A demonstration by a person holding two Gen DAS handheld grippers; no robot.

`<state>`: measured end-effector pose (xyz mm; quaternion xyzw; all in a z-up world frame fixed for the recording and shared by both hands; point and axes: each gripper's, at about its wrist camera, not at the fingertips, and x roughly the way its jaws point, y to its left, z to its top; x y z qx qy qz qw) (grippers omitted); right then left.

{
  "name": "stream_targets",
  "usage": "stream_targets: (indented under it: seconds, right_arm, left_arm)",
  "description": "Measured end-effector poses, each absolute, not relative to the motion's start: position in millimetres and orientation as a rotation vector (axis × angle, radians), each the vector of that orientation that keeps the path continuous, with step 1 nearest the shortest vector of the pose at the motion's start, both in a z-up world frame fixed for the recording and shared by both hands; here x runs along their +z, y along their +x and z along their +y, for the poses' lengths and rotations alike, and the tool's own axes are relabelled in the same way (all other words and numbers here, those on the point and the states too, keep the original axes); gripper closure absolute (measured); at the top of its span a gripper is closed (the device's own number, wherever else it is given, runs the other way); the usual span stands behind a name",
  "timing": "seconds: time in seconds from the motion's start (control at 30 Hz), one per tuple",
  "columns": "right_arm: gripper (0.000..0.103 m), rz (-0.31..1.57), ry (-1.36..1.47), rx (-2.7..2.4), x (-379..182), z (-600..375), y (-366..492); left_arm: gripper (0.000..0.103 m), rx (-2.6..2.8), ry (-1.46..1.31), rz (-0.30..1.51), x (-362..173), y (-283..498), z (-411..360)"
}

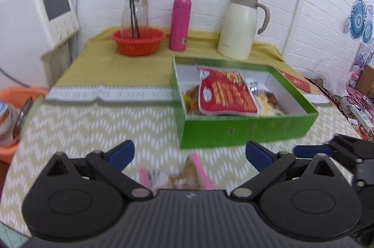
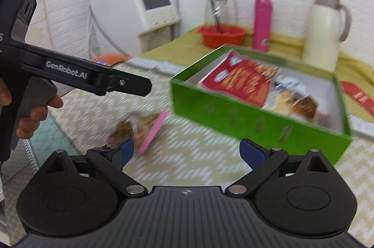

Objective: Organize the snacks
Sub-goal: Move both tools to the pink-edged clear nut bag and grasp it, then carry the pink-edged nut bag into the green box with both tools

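Covering the near half of the table is a mat (image 1: 93, 126) with a beige-and-white zigzag weave, and a mustard-yellow cloth (image 1: 112, 63) is taking over behind it, the two meeting at a pale printed strip. A green box (image 1: 245, 131) is sitting on the mat toward the right, its white inside holding a red snack bag (image 1: 224, 91) lying over other packets that are too blurred to name. One loose snack packet with pink edges (image 2: 145, 129) is lying on the mat just in front of the box's near left corner, apart from it.

The left gripper (image 1: 189, 154) is hanging low over that packet with its blue-padded fingers spread wide and nothing between them — the packet is showing in the gap below. The right gripper (image 2: 187, 152) is hovering beside it, jaws likewise wide apart and empty, angled toward the box; in its view the person's left hand (image 2: 30, 112) is wrapping the other tool's handle.

Along the back of the yellow cloth, an orange-red strainer bowl (image 1: 138, 41), a pink flask (image 1: 180, 23) and a cream thermal jug (image 1: 240, 28) are standing near a white brick-pattern wall. A white appliance with a grey screen (image 1: 46, 14) is standing off the table's left end — an orange basin (image 1: 14, 122) is sitting lower on that side.
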<state>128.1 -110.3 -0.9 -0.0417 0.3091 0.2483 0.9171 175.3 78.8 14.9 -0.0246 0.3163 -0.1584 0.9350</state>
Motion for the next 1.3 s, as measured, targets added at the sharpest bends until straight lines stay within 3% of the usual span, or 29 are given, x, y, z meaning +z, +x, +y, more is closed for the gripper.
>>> stream_targets:
  seconds: [0.23,0.33,0.57,0.7,0.77,0.83,0.9,1.13,1.23,1.3]
  right_arm:
    - [0.0,0.694,-0.049,0.576,-28.0,-68.9,143.8]
    - [0.0,0.699,-0.028,0.578,-32.1,-61.9,149.7]
    - [0.0,0.703,-0.013,0.562,-35.1,-58.2,158.1]
    - [0.017,0.719,-0.014,0.569,-38.5,-55.8,159.8]
    - [0.03,0.727,-0.014,0.572,-40.1,-54.6,160.8]
    - [0.056,0.734,-0.011,0.569,-41.6,-53.4,161.5]
    - [0.062,0.727,0.017,0.575,-41.3,-55.3,159.9]
    - [0.066,0.707,-0.001,0.564,-32.7,-59.4,146.6]
    - [0.068,0.694,-0.006,0.551,-28.0,-64.9,140.9]
    - [0.068,0.684,-0.015,0.543,-25.4,-69.2,136.7]
  left_arm:
    - [0.007,-0.322,-0.088,0.726,-12.8,164.3,106.3]
    - [0.038,-0.35,-0.129,0.768,-20.4,169.0,116.3]
    - [0.039,-0.393,-0.179,0.778,-30.2,178.5,117.4]
    - [0.042,-0.391,-0.179,0.79,-37.6,184.6,115.9]
    - [0.055,-0.406,-0.214,0.806,-40.2,187.2,118.8]
    - [0.071,-0.393,-0.212,0.816,-41.6,187.8,118.5]
    - [0.076,-0.387,-0.215,0.809,-42.2,186.5,119.3]
    - [0.085,-0.392,-0.193,0.793,-33.7,171.8,108.0]
    - [0.098,-0.416,-0.189,0.783,-26.3,167.9,100.6]
    - [0.098,-0.432,-0.177,0.771,-20.0,165.4,93.5]
